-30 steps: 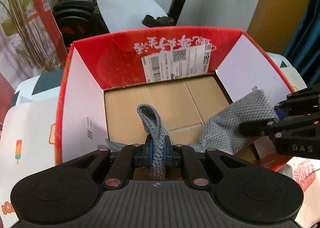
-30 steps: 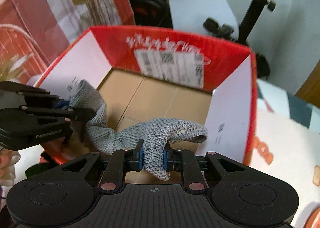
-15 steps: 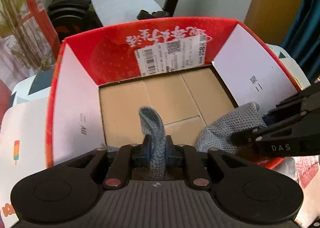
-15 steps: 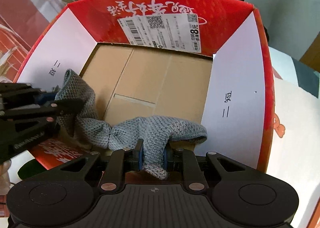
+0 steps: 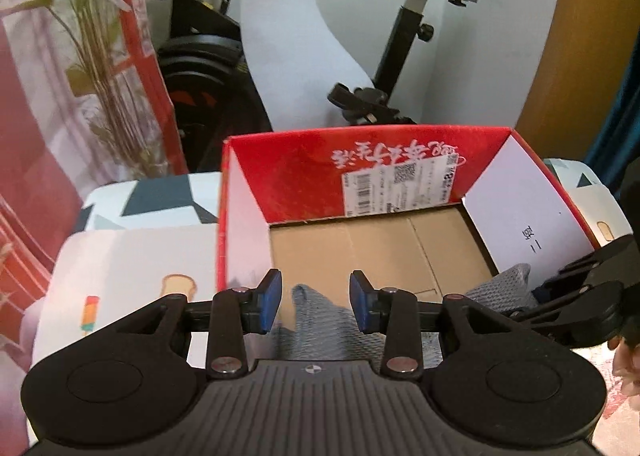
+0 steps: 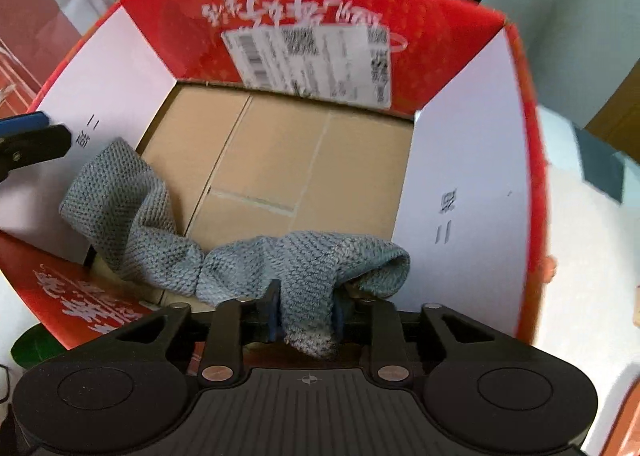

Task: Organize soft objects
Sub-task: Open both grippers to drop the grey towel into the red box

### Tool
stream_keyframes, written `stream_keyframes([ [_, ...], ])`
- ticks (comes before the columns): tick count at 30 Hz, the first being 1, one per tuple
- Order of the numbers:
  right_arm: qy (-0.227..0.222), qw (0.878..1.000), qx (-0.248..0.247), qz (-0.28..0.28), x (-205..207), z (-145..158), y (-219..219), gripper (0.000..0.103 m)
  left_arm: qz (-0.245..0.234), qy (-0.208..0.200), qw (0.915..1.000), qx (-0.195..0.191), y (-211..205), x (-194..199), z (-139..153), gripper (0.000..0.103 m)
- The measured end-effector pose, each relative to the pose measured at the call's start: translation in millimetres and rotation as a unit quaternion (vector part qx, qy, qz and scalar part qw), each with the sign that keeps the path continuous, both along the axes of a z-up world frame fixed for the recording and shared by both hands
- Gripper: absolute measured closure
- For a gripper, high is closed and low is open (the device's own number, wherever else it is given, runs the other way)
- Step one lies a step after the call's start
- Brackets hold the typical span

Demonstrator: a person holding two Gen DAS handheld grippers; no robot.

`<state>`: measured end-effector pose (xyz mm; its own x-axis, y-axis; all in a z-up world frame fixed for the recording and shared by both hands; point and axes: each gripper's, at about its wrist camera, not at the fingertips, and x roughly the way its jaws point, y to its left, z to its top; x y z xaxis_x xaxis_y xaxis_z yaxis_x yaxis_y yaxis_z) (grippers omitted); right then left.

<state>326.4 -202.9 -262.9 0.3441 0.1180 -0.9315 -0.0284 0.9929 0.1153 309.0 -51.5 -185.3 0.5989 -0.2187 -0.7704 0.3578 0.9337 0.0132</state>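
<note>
The grey knitted cloth (image 6: 224,256) lies draped inside the red cardboard box with white side flaps and a brown floor (image 6: 304,160), along the box's near wall; one end leans up against the left white flap, the other bunches near the right flap. The right tool (image 6: 306,316) reaches into the box at its near edge. Its jaws have just been opening, yet the blue pads (image 6: 273,322) still touch a fold of the cloth on both sides. The left tool (image 5: 315,302) hovers above the box's near left corner; its jaws have just been opening and now stand apart, the cloth's end (image 5: 316,312) loose between the pads and touching neither. A white shipping label (image 6: 316,60) sits on the box's far red wall. The box stands on a worktop with a patterned white cover (image 5: 132,256). Beyond the box stands a black exercise bike (image 5: 404,36).
</note>
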Motion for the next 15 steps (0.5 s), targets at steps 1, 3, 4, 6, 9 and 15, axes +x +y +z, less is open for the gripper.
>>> stream_keyframes([
  [1, -0.007, 1.000, 0.001, -0.002, -1, 4, 0, 0.071, 0.002, -0.005, 1.0000, 0.002, 1, -2, 2, 0.064],
  [3, -0.029, 0.999, 0.012, -0.008, -2, 14, -3, 0.060, 0.003, -0.015, 0.9999, 0.005, 5, -6, 7, 0.064],
  [4, -0.041, 0.999, 0.017, -0.009, -4, 20, -5, 0.053, 0.004, -0.020, 0.9998, 0.005, 7, -8, 9, 0.064],
  [6, -0.070, 0.997, 0.015, -0.010, -9, 34, -6, 0.045, 0.005, -0.030, 0.9995, 0.003, 9, -13, 14, 0.064],
  [9, -0.116, 0.993, 0.004, -0.005, -22, 52, -7, 0.031, -0.001, -0.049, 0.9988, -0.003, 14, -25, 20, 0.064],
  [15, -0.181, 0.983, 0.009, -0.002, -61, 72, -10, 0.013, -0.001, -0.075, 0.9971, -0.014, 20, -55, 30, 0.044],
])
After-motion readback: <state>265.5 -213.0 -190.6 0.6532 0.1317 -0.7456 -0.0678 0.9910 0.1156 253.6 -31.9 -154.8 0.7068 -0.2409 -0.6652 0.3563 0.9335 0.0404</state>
